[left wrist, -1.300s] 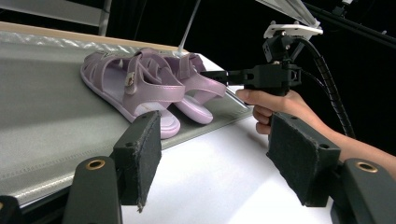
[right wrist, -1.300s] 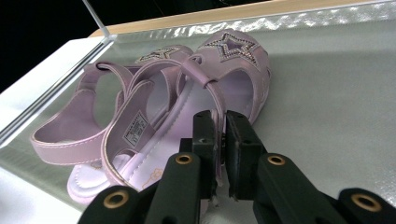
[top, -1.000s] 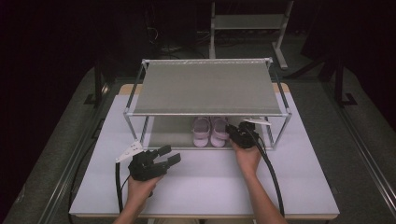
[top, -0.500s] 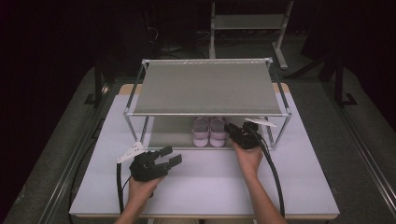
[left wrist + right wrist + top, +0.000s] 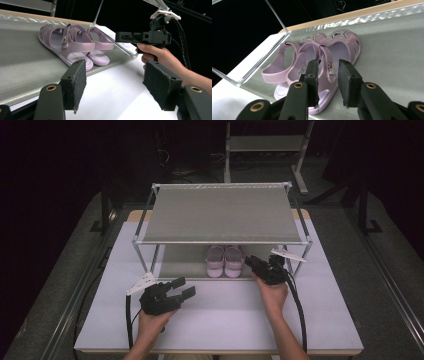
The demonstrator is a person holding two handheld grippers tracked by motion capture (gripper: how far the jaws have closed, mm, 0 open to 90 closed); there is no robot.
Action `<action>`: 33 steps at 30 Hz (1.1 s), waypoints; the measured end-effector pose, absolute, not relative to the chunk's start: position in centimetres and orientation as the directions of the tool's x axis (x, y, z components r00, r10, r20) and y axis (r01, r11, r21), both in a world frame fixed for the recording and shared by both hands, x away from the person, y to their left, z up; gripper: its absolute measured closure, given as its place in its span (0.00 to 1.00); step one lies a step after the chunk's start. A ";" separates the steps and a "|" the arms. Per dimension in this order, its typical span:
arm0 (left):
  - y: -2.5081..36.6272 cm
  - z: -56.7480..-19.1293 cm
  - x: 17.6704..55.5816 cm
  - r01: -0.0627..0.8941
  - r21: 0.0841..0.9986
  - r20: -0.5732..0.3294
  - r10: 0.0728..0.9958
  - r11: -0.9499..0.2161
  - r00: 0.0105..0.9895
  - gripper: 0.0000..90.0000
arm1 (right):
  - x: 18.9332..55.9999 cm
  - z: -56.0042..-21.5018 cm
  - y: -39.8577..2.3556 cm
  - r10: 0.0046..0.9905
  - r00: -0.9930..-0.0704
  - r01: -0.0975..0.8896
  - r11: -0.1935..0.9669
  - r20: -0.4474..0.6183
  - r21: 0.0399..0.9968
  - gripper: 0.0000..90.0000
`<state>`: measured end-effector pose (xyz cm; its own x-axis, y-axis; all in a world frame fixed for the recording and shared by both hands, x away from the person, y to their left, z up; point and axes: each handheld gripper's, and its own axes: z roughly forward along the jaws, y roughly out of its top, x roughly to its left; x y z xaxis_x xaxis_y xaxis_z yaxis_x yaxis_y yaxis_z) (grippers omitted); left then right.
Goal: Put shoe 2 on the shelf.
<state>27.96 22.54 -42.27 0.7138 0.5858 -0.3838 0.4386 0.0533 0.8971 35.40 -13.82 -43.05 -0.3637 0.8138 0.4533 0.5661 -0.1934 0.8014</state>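
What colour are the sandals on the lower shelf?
The sandals are pale lilac with star-shaped toe decoration; the right gripper view shows them best.

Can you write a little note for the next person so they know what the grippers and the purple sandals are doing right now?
Left gripper: open, holding nothing, over the white table in front of the rack.
Right gripper: fingers just opening, a narrow gap, nothing pressed between them, at the rack's front by the sandals.
Sandals: pair of lilac ones side by side on the rack's lower shelf.
Done: sandals shelved.
Left: probably just draw the right gripper away.

High overhead; 2 close views, shared sandals (image 5: 72,47)
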 end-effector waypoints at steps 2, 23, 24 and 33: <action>22.6 -42.3 28.0 0.439 0.897 -0.384 0.586 0.053 0.714 0.38 | 35.3 -43.0 -13.9 0.817 -0.367 0.564 -0.185 0.444 0.805 0.76; 22.3 -42.4 27.8 0.437 0.898 -0.378 0.585 0.045 0.718 0.38 | 32.9 -43.2 -15.4 0.799 -0.397 0.549 -0.187 0.452 0.814 0.58; 22.3 -42.4 27.7 0.436 0.899 -0.372 0.586 0.036 0.719 0.38 | 32.7 -43.2 -15.5 0.799 -0.401 0.549 -0.183 0.448 0.816 0.58; 22.1 -42.4 27.4 0.435 0.900 -0.371 0.582 0.032 0.724 0.38 | 31.3 -43.5 -16.6 0.794 -0.407 0.554 -0.179 0.452 0.813 0.54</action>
<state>27.45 22.12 -42.39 0.7239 0.5819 -0.3705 0.4352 0.0315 0.8998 31.26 -16.65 -43.52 -0.4066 0.7938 0.4522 0.5544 -0.1791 0.8128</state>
